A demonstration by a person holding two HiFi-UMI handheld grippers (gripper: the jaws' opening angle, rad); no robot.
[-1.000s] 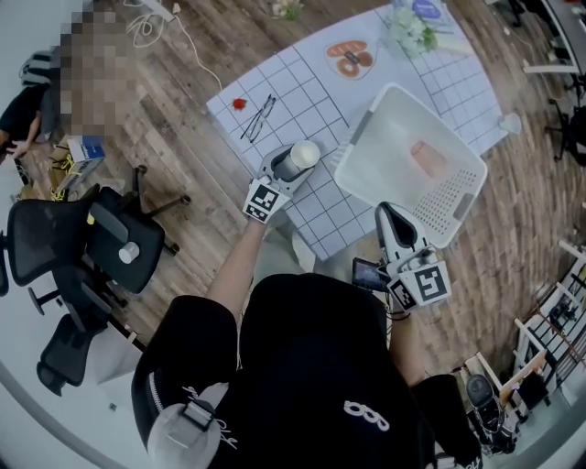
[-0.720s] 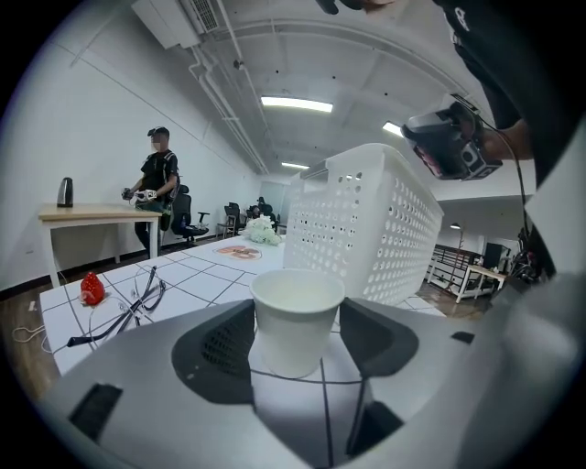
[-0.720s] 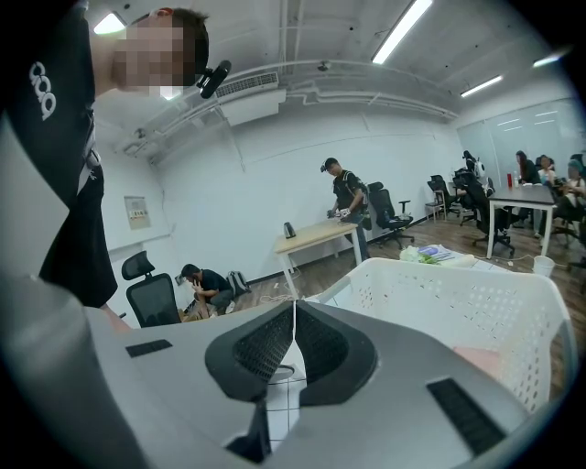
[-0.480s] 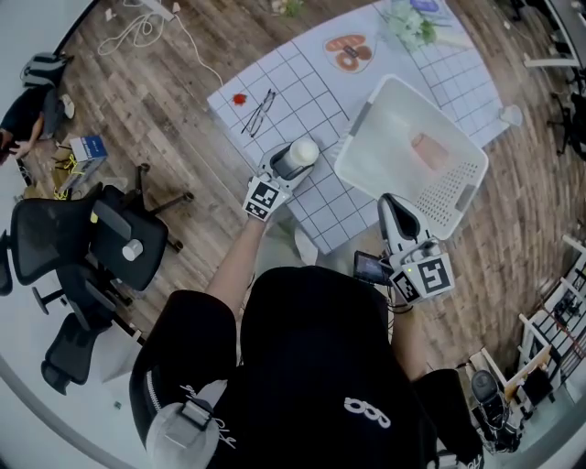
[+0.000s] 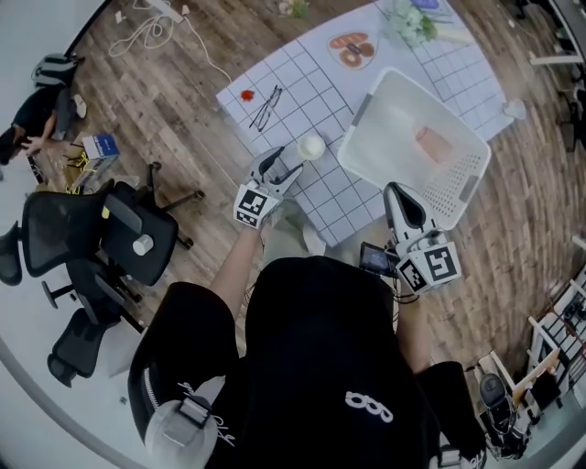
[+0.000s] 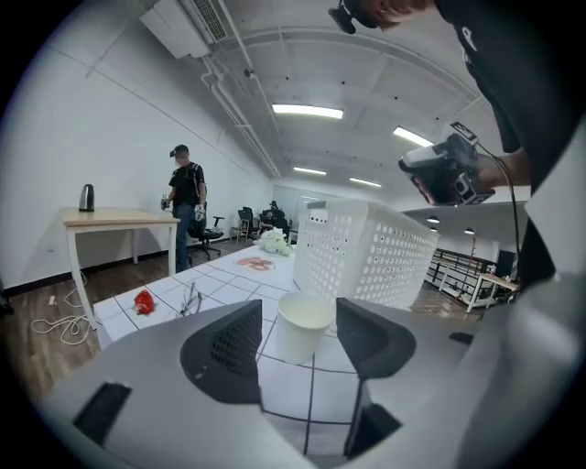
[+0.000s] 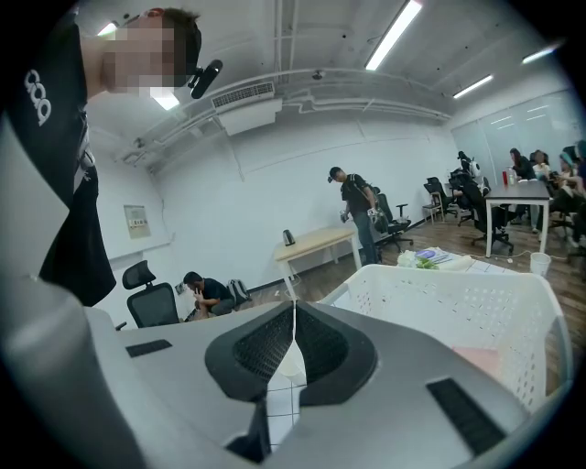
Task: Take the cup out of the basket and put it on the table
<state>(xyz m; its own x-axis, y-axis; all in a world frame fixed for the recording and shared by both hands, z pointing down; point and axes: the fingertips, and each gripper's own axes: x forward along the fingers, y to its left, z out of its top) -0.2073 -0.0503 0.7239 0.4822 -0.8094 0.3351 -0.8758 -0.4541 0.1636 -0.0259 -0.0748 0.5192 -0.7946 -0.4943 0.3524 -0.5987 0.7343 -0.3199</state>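
So there's just one cup (image 5: 312,147) here: white, paper-looking, round and a bit tapered. It stands upright with its mouth open on the bench (image 5: 302,82), outside the basket (image 5: 462,179) and just beside its near-left side. The bench has a white cover with a dark square grid on it.

The left gripper (image 5: 286,167) points at the cup with its jaws wide but closing. The cup shows in the gap just past the tips, and the ribbed black pads aren't pressing on it. The right gripper (image 5: 397,194) sits at the near edge of the basket, jaws closed flat against each other with nothing in them. Both grippers are smooth grey plastic, and each has a marker cube.

There's one basket too, white plastic and rectangular, with rows of small holes in its walls and one pale pink blocky thing (image 5: 432,145) lying inside.

Other stuff on the bench, one of each:
- a thin wire-framed pair of glasses (image 5: 266,107)
- a small red thing (image 5: 245,94)
- a round plate (image 5: 350,50) with brownish bits on it
- a bunch of pale flowers (image 5: 409,23)

The floor (image 5: 183,119) is wood planks, with a black mesh office chair (image 5: 92,238) off to the left.
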